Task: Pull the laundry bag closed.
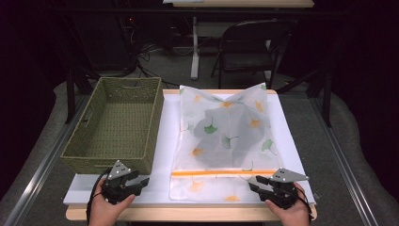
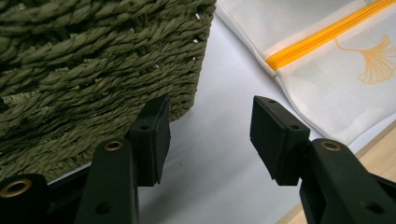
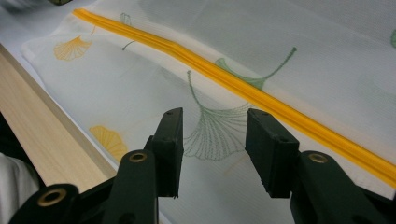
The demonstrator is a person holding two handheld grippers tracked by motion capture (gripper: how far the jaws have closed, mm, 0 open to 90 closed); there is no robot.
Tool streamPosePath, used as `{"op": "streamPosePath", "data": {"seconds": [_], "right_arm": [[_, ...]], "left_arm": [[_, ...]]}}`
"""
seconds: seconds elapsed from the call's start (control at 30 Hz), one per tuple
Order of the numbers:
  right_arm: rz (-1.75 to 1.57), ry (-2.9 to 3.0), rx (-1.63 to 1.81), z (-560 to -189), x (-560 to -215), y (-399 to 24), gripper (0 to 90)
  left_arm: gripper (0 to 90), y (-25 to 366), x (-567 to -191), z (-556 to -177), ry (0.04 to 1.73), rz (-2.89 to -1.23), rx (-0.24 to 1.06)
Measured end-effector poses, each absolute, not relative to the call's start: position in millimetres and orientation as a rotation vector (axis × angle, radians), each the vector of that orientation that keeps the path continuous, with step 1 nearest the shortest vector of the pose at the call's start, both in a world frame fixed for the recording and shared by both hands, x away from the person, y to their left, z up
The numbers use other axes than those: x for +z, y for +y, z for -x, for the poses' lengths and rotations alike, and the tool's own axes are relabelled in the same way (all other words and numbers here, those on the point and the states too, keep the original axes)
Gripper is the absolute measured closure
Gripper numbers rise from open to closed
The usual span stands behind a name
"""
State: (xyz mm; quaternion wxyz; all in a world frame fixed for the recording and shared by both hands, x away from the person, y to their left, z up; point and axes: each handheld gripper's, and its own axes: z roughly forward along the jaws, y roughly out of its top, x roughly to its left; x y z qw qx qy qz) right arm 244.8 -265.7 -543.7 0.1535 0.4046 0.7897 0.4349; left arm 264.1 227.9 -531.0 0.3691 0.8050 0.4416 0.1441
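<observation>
White surface (image 1: 162,141) carries a green woven basket (image 1: 115,125) beside a ginkgo-print mesh zipper bag (image 1: 226,141). Left gripper (image 1: 134,181) and right gripper (image 1: 259,182) hover released at its near edge.

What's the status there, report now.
Left gripper open by green woven basket. Right gripper open over white leaf-print mesh bag, orange zipper shut. Nothing obstructing.

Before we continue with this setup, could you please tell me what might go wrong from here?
1. The left claw sits open right beside the woven basket; moving forward, it may bump or push the basket.
2. The right claw hovers open over the thin mesh bag; a pinch might snag the fabric or miss the orange zipper.
3. The bag lies near the table's front edge and could be dragged off.
</observation>
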Motion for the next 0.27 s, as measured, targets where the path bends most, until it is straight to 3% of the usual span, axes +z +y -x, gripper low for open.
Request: {"op": "streamPosePath", "data": {"seconds": [0.27], "right_arm": [[-1.144, 2.242, 1.267, -244.9, -543.7, -266.0, 54.0]], "left_arm": [[47.7, 231.0, -533.7, -266.2, 1.146, -2.06, 0.358]]}}
